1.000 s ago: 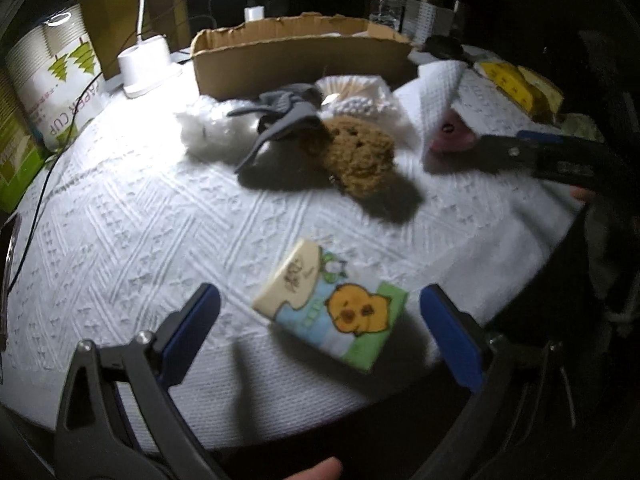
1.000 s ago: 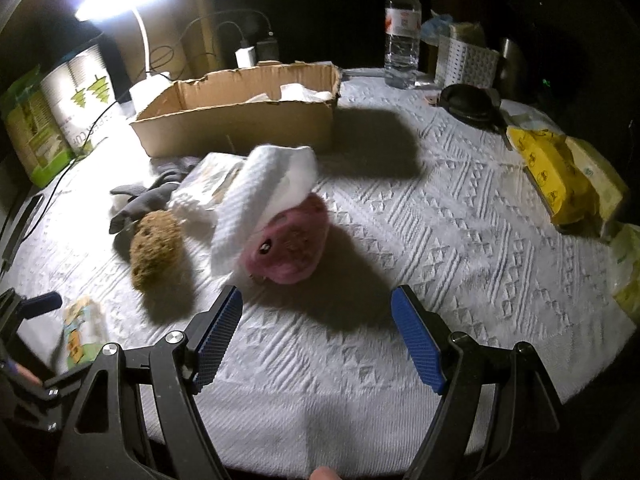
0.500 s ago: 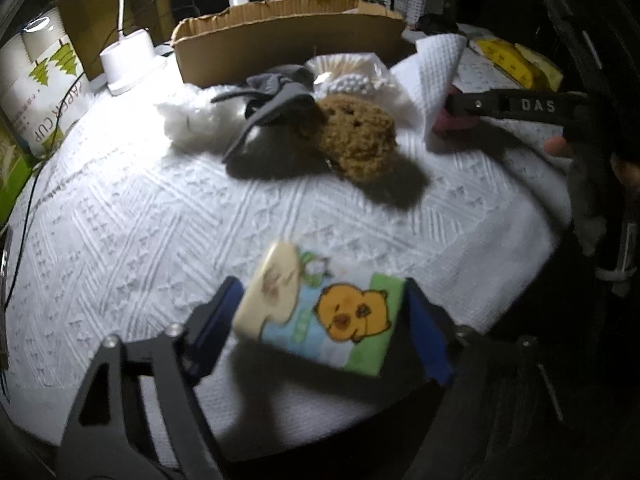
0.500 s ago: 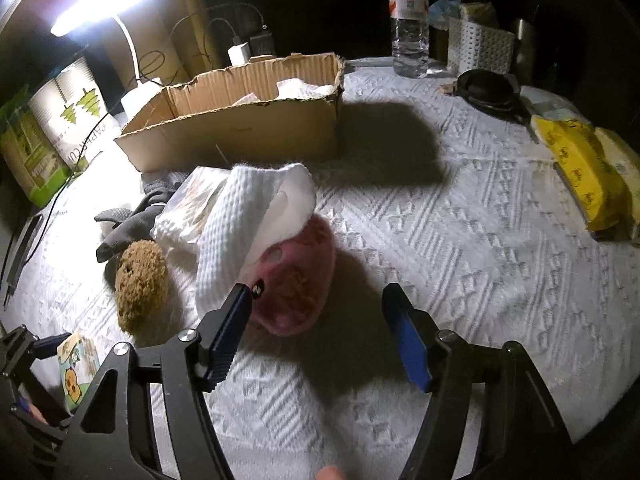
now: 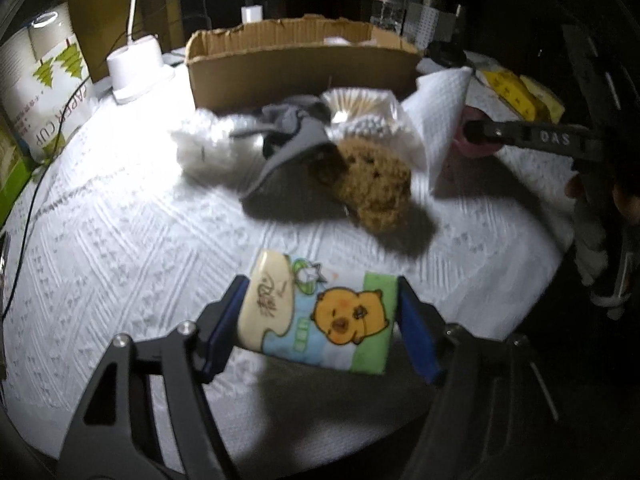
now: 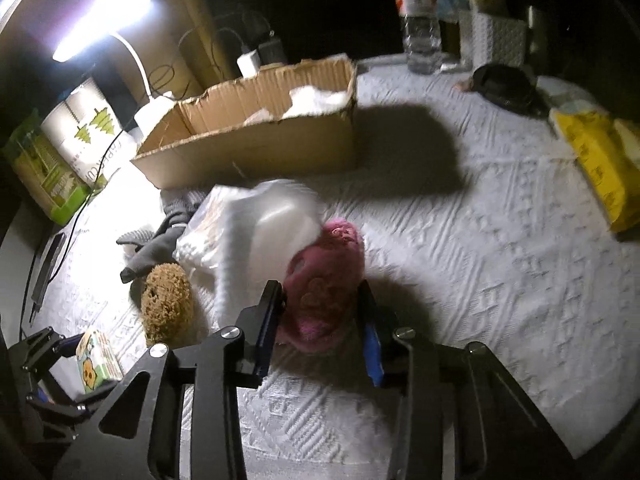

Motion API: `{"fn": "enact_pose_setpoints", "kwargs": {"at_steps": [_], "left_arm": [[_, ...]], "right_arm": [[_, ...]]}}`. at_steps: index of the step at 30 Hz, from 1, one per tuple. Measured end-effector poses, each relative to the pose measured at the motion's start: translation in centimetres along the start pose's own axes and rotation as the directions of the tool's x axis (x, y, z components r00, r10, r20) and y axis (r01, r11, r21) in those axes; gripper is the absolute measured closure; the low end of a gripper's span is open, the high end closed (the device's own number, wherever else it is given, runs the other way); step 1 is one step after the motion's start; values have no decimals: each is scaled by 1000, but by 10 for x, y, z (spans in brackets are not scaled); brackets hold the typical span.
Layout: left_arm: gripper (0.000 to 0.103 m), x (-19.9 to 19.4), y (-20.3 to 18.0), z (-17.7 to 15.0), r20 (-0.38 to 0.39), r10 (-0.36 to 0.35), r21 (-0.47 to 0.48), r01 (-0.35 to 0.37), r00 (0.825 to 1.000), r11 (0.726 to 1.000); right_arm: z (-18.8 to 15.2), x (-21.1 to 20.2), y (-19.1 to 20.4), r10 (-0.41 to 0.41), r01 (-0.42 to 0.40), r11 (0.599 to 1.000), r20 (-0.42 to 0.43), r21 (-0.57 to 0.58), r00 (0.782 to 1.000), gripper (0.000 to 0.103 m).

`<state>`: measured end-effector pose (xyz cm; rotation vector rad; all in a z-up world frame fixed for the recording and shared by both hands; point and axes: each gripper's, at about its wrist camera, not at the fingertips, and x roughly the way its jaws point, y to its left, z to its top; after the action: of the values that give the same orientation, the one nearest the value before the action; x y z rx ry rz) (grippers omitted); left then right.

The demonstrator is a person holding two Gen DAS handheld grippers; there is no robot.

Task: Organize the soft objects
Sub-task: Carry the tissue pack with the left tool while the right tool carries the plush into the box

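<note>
My left gripper [image 5: 320, 320] is shut on a tissue pack [image 5: 316, 312] with a yellow chick print, held just above the white tablecloth; it also shows in the right wrist view [image 6: 96, 360]. My right gripper [image 6: 320, 320] is shut on a pink plush toy [image 6: 324, 280], whose far end is under a white paper towel [image 6: 264, 232]. A brown sponge [image 5: 376, 184], a grey sock [image 5: 292, 136], white fluff [image 5: 204, 140] and a bag of cotton swabs [image 5: 364, 108] lie in a heap before an open cardboard box [image 5: 300, 64].
A lamp base [image 5: 136, 68] and a paper cup sleeve [image 5: 44, 80] stand at the back left. A water bottle [image 6: 418, 20], a white basket [image 6: 496, 40], a black object [image 6: 504, 88] and yellow packs [image 6: 600, 160] sit at the right. The table edge is near me.
My left gripper closed on the tissue pack and lifted it slightly. My right gripper moved forward and closed on the pink plush toy.
</note>
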<state>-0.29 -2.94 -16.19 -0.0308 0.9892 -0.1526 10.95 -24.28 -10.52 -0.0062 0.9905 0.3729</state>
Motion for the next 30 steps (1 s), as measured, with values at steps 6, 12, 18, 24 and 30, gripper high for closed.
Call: {"fn": "enact_pose_setpoints", "kwargs": {"at_steps": [6, 12, 18, 24, 30], "left_arm": [[31, -8, 1, 21, 47, -8, -7, 8, 999, 1000], [31, -18, 5, 44, 102, 3, -20, -1, 995, 1000], [31, -25, 7, 65, 138, -2, -4, 3, 990, 1000], [31, -30, 7, 81, 164, -5, -2, 6, 986, 1000], [31, -28, 11, 99, 174, -5, -10, 7, 985, 1000]], "right_arm": [[8, -25, -2, -55, 55, 998, 53, -8, 997, 64], [17, -45, -5, -91, 92, 996, 105, -4, 990, 64], [29, -58, -4, -82, 84, 996, 153, -8, 985, 64], [45, -63, 1, -56, 62, 998, 181, -26, 982, 64], [60, -60, 9, -29, 39, 998, 197, -45, 980, 64]]}}
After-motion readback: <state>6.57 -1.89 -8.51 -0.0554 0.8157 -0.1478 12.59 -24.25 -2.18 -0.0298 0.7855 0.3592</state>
